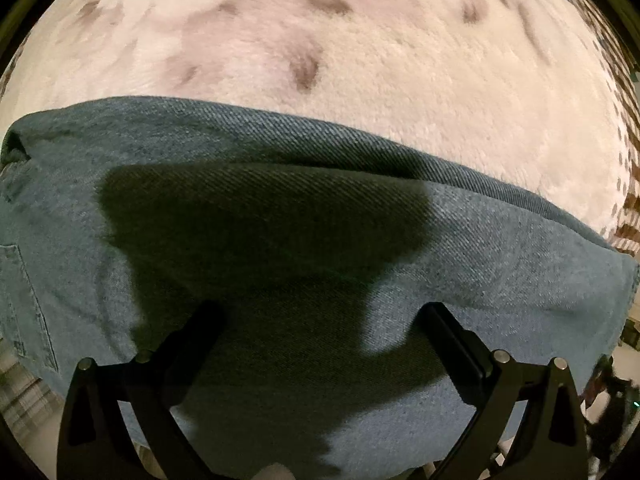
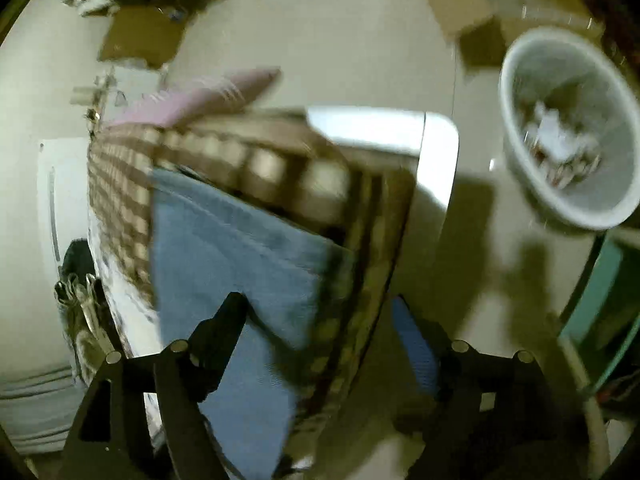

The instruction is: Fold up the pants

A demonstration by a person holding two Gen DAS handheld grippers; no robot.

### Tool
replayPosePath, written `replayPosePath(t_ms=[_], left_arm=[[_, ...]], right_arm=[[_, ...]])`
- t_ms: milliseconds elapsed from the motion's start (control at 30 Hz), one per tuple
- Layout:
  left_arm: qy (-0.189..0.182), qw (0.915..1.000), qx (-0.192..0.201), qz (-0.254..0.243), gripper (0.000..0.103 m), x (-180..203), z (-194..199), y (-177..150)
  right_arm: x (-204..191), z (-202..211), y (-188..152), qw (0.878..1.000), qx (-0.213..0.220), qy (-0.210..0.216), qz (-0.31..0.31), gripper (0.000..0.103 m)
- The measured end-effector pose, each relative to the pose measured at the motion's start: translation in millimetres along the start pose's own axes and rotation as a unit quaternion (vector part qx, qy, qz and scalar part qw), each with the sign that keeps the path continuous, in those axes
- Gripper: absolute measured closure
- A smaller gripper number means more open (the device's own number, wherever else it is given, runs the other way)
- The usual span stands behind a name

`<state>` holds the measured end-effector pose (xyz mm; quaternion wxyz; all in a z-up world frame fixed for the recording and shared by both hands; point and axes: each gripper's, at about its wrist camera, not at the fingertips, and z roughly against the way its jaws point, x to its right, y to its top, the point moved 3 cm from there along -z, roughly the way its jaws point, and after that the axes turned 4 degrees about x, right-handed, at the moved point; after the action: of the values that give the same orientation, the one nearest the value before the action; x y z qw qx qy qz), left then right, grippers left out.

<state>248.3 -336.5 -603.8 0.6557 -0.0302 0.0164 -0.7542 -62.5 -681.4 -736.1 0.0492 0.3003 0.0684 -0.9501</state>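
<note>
- Pants (image 1: 320, 216): blue denim lying on a cream fleece blanket (image 1: 360, 60) on a bed, the folded edge running left to right across the left wrist view
- Left claw (image 1: 320, 320) is spread wide and empty, right over the cloth, which lies under and ahead of it
- Right claw (image 2: 320, 312) is spread too, gripping nothing; in its blurred view the denim hangs off the bed's edge above the floor
- The left hand seems nearer the fold; the free end appears to lie toward the right one
</note>
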Motion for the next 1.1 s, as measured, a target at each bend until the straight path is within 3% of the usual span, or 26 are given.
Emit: replayPosePath(t_ms=[67,100,200,267,333,467,500,633,733,767,800,833,867,1100], left_arm=[[0.000,1.0000,0.001,0.001,0.000,0,-1,1],[0.000,1.0000,0.000,0.000,0.000,0,-1,2],[-0.002,1.0000,-0.003,0.000,0.000,0,-1,2],[-0.001,1.0000,-0.003,0.001,0.000,0,-1,2],[0.001,1.0000,-0.002,0.002,0.000,0,-1,2],[0.004,1.0000,0.000,0.005,0.000,0,-1,1],[0.004,1.0000,0.001,0.006,0.000,0,-1,1],[0.005,1.0000,0.005,0.006,0.000,0,0,0],[0.005,0.9999,0.009,0.008,0.000,0,1,-2],[0.004,0.9999,0.011,0.008,0.000,0,2,-3],[0.003,0.9998,0.014,0.011,0.000,-1,4,-5],[0.001,0.9997,0.018,0.014,0.000,-2,6,-6],[-0.001,0.9995,0.026,0.018,0.000,-4,11,-7],[-0.046,0.9951,0.083,0.028,0.000,-31,66,-25]], right_arm=[[7,-11,-1,0.998,-0.011,0.052,-0.031,0.024],[6,-8,-1,0.998,0.000,0.059,-0.031,0.029],[-15,15,-2,0.995,0.071,0.064,0.011,0.057],[-27,26,-7,0.993,0.094,0.071,0.025,0.067],[-40,29,-11,0.991,0.096,0.078,0.047,0.068],[-44,6,-8,0.993,0.062,0.068,0.072,0.063],[-45,2,-5,0.993,0.062,0.074,0.072,0.058],[-59,8,-2,0.988,0.074,0.103,0.089,0.057],[-62,0,-2,0.988,0.082,0.087,0.096,0.057],[-63,-1,-2,0.988,0.089,0.080,0.097,0.061],[-66,0,-2,0.988,0.095,0.063,0.100,0.075],[-69,2,-3,0.988,0.099,0.051,0.107,0.082],[-73,6,-4,0.987,0.102,0.047,0.114,0.086],[-146,67,-48,0.966,0.143,0.059,0.206,0.090]])
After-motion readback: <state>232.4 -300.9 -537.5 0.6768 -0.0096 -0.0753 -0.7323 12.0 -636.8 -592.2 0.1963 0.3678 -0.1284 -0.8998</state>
